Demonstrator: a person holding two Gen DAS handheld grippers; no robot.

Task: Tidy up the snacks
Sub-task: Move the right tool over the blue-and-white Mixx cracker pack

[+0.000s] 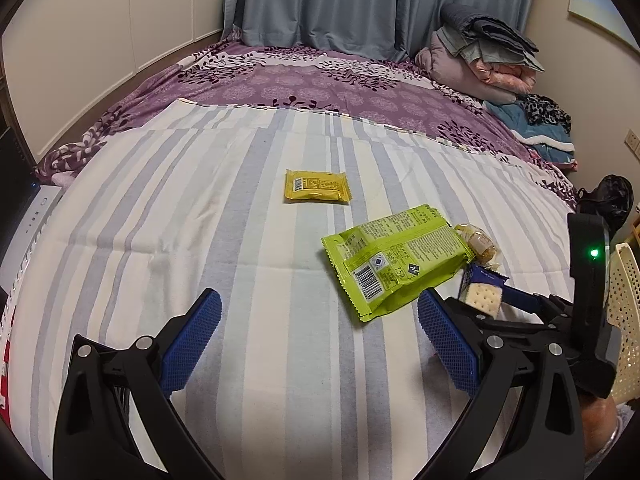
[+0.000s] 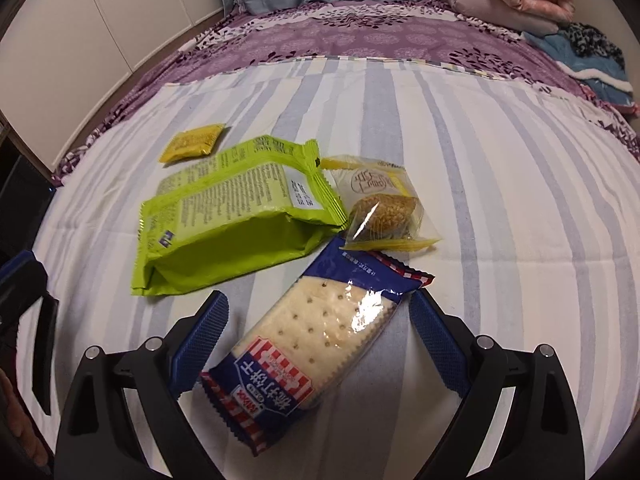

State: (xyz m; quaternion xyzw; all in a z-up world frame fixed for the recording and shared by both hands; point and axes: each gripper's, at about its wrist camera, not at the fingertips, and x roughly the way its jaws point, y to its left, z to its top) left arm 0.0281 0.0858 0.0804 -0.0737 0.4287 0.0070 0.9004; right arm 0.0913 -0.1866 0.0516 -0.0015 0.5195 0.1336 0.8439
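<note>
Right wrist view: the right gripper [image 2: 318, 334] stands wide, its blue pads either side of the blue-and-white cracker packet [image 2: 316, 336] at lower centre, not pressing it; left gripper [image 1: 320, 332] wide and empty above striped sheet [image 1: 240, 240], lime-green snack bag [image 1: 394, 260] right of centre

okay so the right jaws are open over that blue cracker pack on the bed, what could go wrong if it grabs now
Two risks. The cracker pack lies diagonally between the right gripper jaws, so closing may catch only its corners and twist it, or crush the crackers. Its far end sits close to the green bag and the clear-wrapped pastry, so a lift could drag them across the soft striped sheet.
</note>
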